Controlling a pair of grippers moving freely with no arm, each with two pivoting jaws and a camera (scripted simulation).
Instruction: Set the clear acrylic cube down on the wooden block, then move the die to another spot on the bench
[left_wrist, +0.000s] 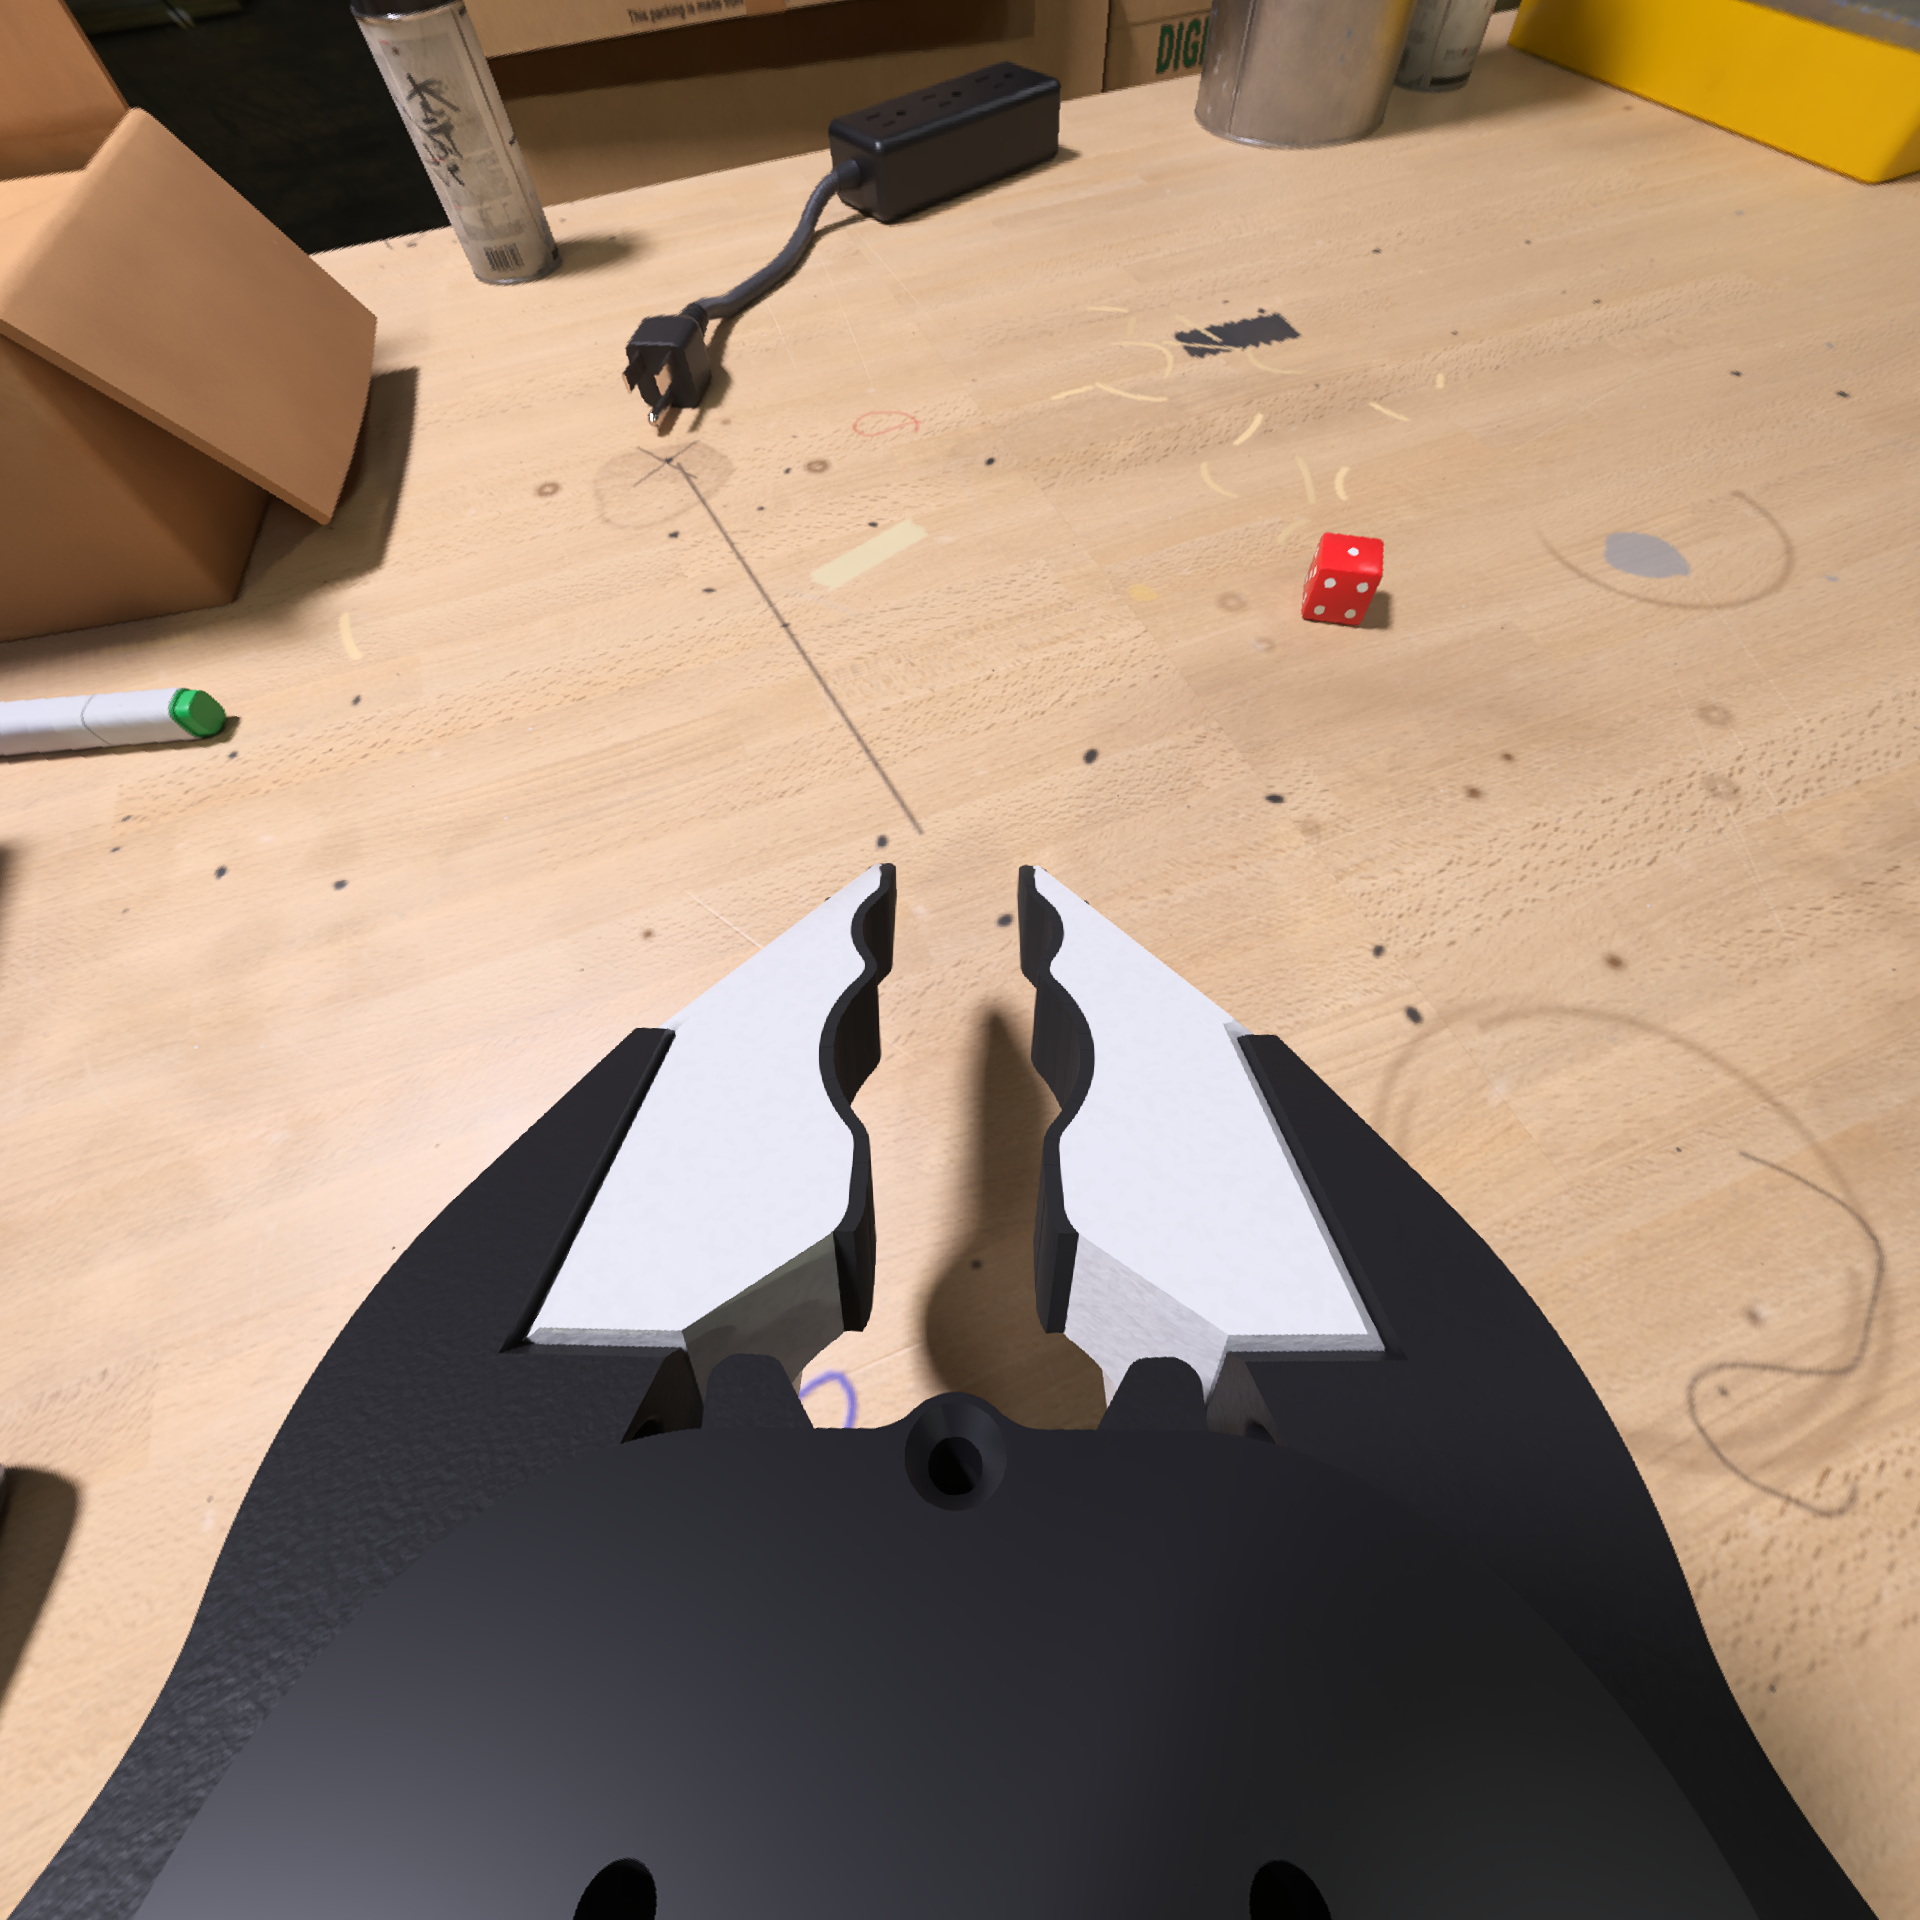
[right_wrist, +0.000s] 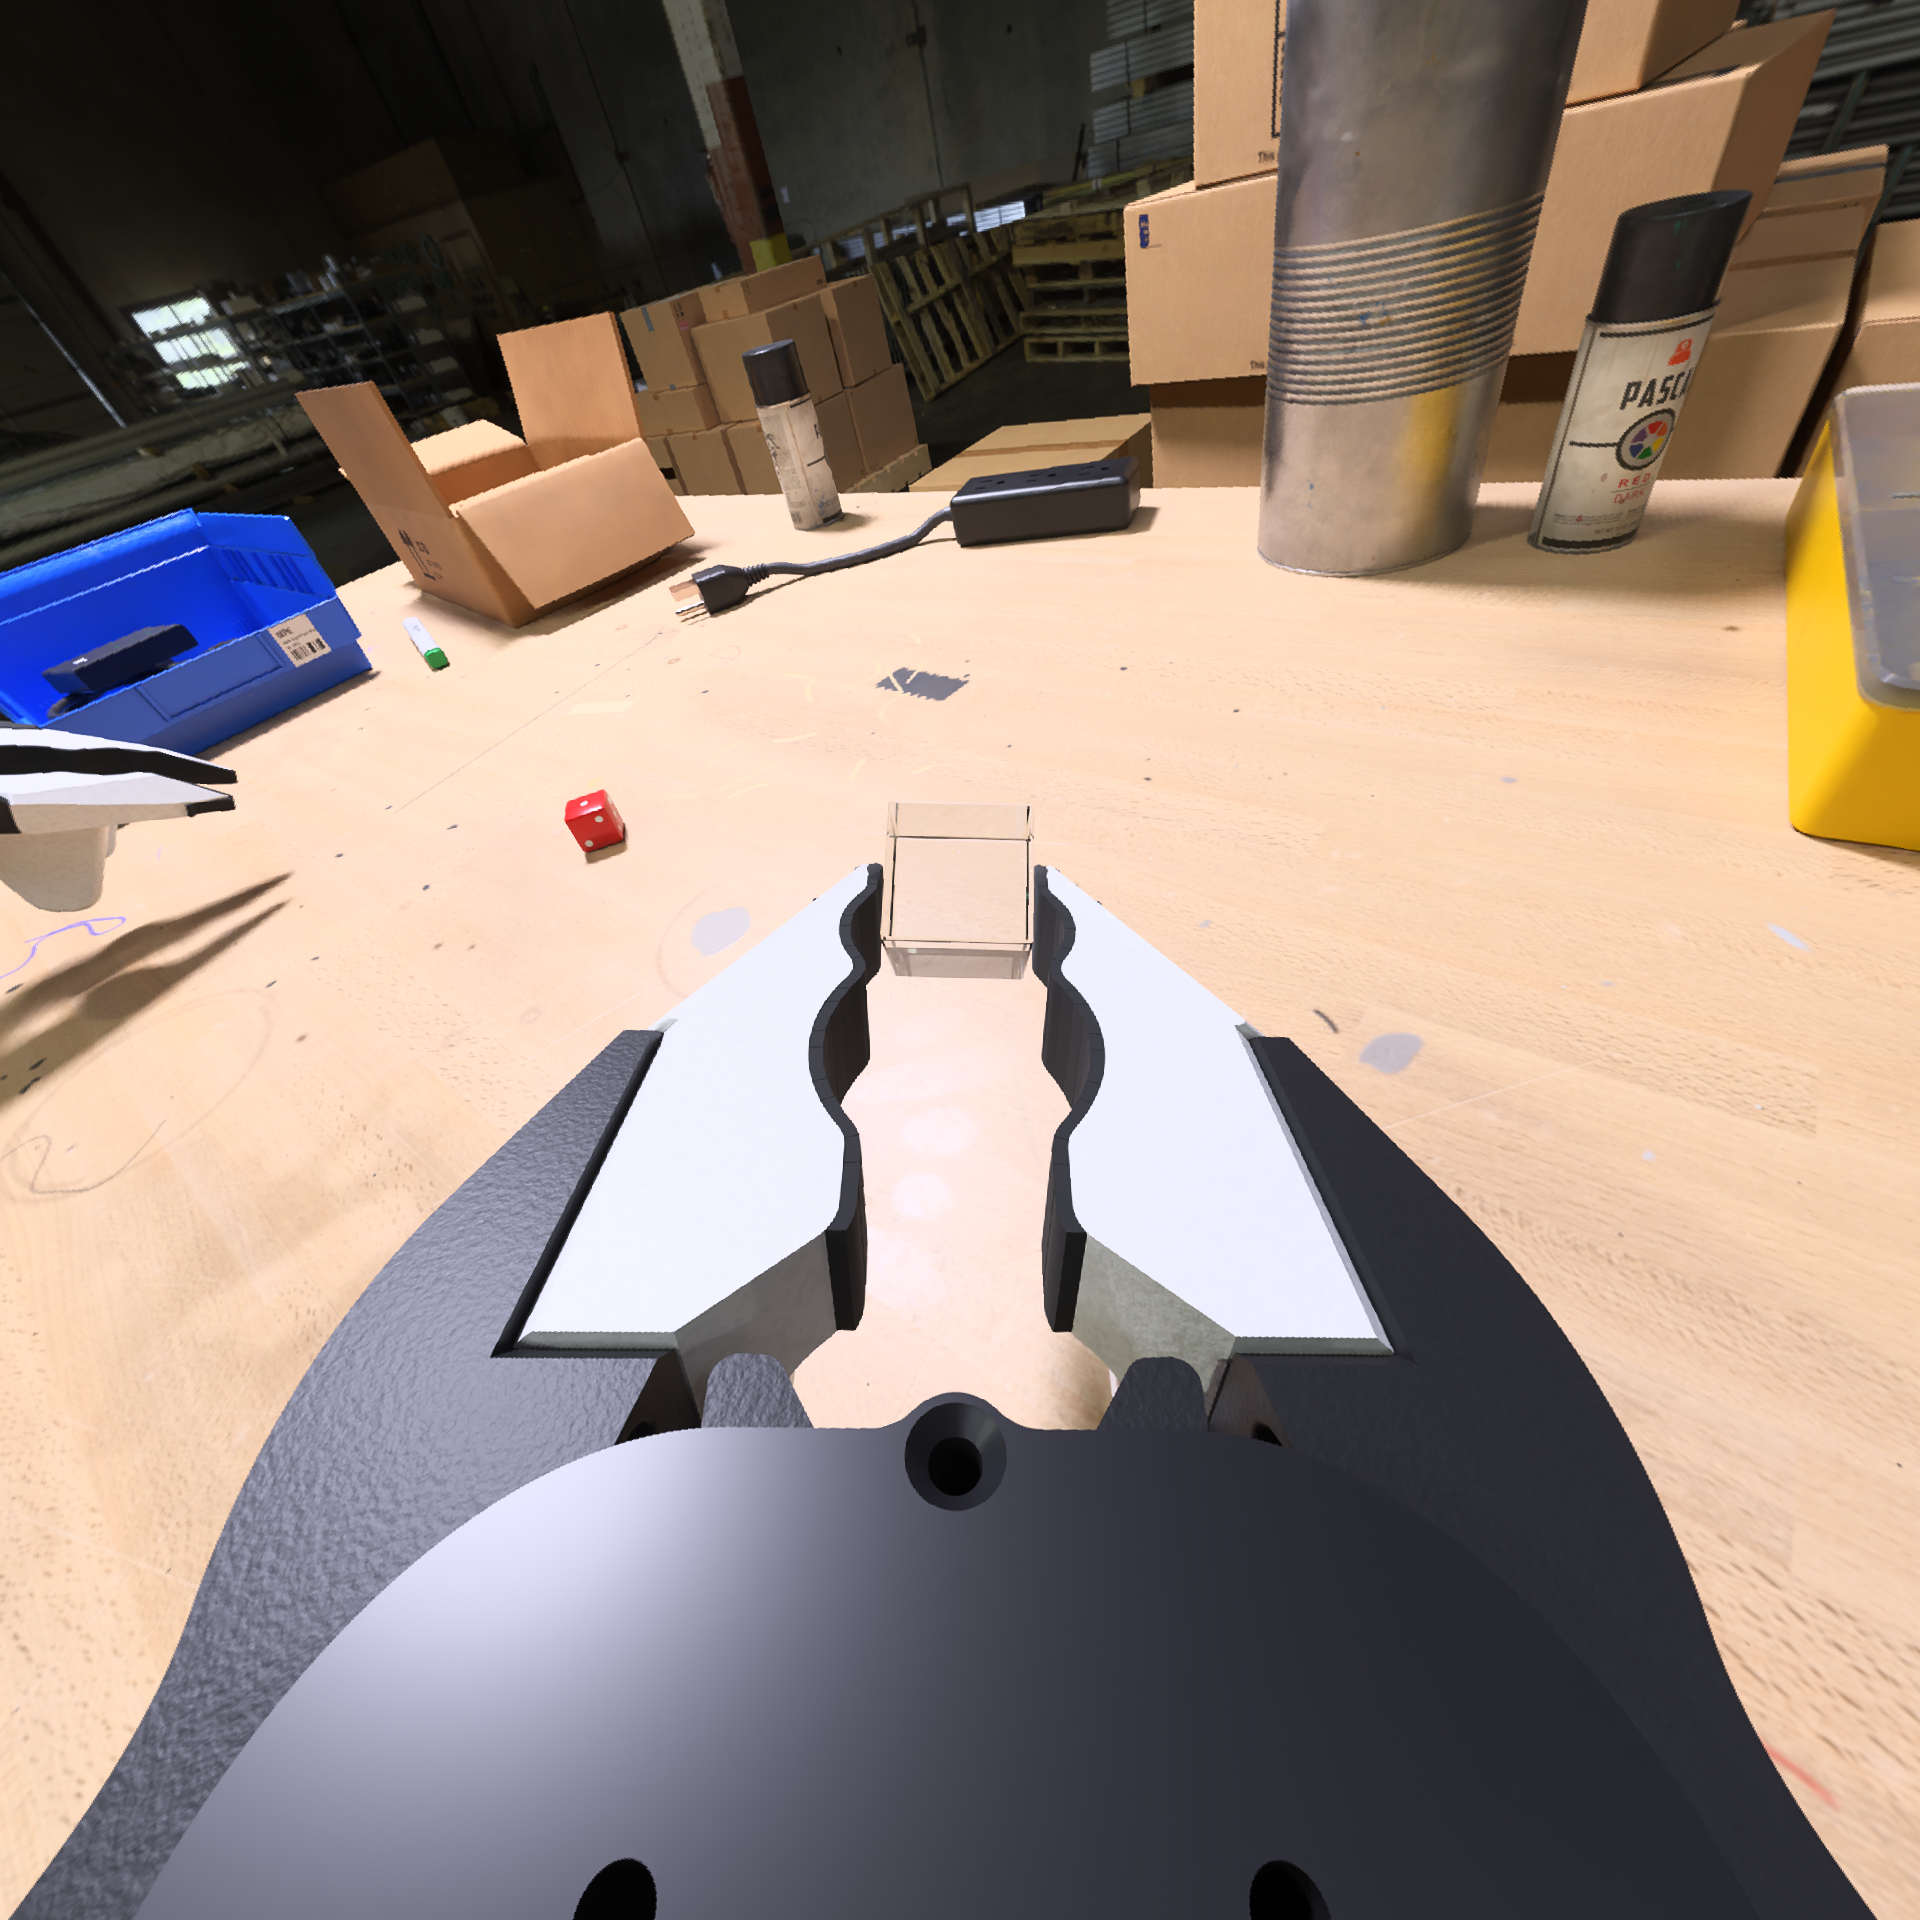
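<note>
My right gripper (right_wrist: 956, 883) is shut on the clear acrylic cube (right_wrist: 958, 904), held at its fingertips above the bench (right_wrist: 1351, 831). A paler wooden surface (right_wrist: 940, 1164) shows between its fingers below; I cannot tell whether it is the wooden block. The red die (right_wrist: 593, 821) lies on the bench to the left of the cube. In the left wrist view the die (left_wrist: 1342, 580) sits ahead and to the right of my left gripper (left_wrist: 958, 883), which is open, empty and low over the bench. The left gripper's fingers (right_wrist: 197, 790) show at the far left of the right wrist view.
An open cardboard box (right_wrist: 520, 499), a green-capped marker (left_wrist: 114, 717), a black power strip (left_wrist: 945, 135) with its cord and plug, spray cans (left_wrist: 457, 135) (right_wrist: 1631, 384), a tall metal can (right_wrist: 1392, 312), a blue bin (right_wrist: 156, 634) and a yellow bin (right_wrist: 1849, 665) ring the bench.
</note>
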